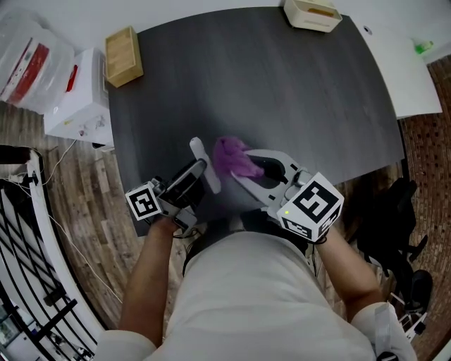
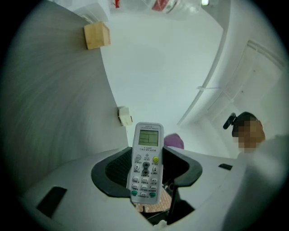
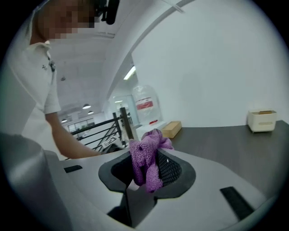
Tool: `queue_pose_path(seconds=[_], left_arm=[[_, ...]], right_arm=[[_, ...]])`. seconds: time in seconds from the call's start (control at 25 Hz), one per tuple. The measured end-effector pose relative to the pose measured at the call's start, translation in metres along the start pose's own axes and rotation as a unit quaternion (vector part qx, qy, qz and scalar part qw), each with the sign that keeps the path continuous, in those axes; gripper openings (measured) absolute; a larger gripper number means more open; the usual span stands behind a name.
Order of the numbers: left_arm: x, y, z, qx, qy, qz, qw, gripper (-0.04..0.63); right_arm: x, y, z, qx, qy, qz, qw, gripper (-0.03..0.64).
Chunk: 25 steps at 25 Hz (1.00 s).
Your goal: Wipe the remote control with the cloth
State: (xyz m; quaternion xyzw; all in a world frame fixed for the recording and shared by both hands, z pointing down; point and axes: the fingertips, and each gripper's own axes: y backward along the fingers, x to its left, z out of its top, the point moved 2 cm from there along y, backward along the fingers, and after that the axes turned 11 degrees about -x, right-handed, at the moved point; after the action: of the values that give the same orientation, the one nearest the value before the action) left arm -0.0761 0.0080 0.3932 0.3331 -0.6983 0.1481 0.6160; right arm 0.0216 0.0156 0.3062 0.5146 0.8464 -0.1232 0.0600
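A white remote control [image 2: 146, 159] with a small screen and rows of buttons stands up between the black pads of my left gripper [image 2: 146, 170], which is shut on its lower half. In the head view the remote [image 1: 205, 164] pokes out of the left gripper [image 1: 190, 180] near the table's front edge. A bunched purple cloth [image 3: 146, 160] is pinched in my right gripper [image 3: 148, 173], which is shut on it. From above, the cloth [image 1: 234, 158] sits just right of the remote's top end, close beside it; whether they touch I cannot tell.
The dark grey table [image 1: 282, 99] carries a wooden block [image 1: 123, 46] at its back left corner and a cream box [image 1: 313, 13] at the back edge. A white box [image 1: 79, 99] and a plastic bag [image 1: 32, 60] stand left of the table. A white table [image 1: 405, 56] adjoins on the right.
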Motion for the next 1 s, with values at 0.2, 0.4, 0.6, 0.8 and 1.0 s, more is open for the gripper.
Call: queue_pose_path(seconds=[0.2,0.4,0.6,0.8,1.0], left_arm=[[0.001,-0.006,-0.025,0.075,-0.051,0.012,0.9958,0.213],[0.002,-0.005,-0.032,0.102,-0.068,0.024,0.9921,0.213],[0.003,-0.004,-0.028,0.095,-0.07,0.029,0.9926,0.213],[0.003,-0.005,-0.02,0.078,-0.069,0.029,0.9941,0.212],[0.0,-0.006,-0.014,0.065,-0.081,0.03,0.9942,0.212]], right_arm=[[-0.021,-0.014,0.01,-0.03,-0.05,-0.034,0.998,0.115],[-0.019,-0.017,-0.006,-0.012,-0.095,-0.023,0.995,0.115],[-0.018,-0.013,-0.016,-0.007,-0.133,-0.019,0.991,0.115],[-0.015,-0.01,-0.024,0.005,-0.136,-0.016,0.991,0.115],[-0.006,-0.004,-0.033,0.011,-0.143,-0.011,0.99,0.115]])
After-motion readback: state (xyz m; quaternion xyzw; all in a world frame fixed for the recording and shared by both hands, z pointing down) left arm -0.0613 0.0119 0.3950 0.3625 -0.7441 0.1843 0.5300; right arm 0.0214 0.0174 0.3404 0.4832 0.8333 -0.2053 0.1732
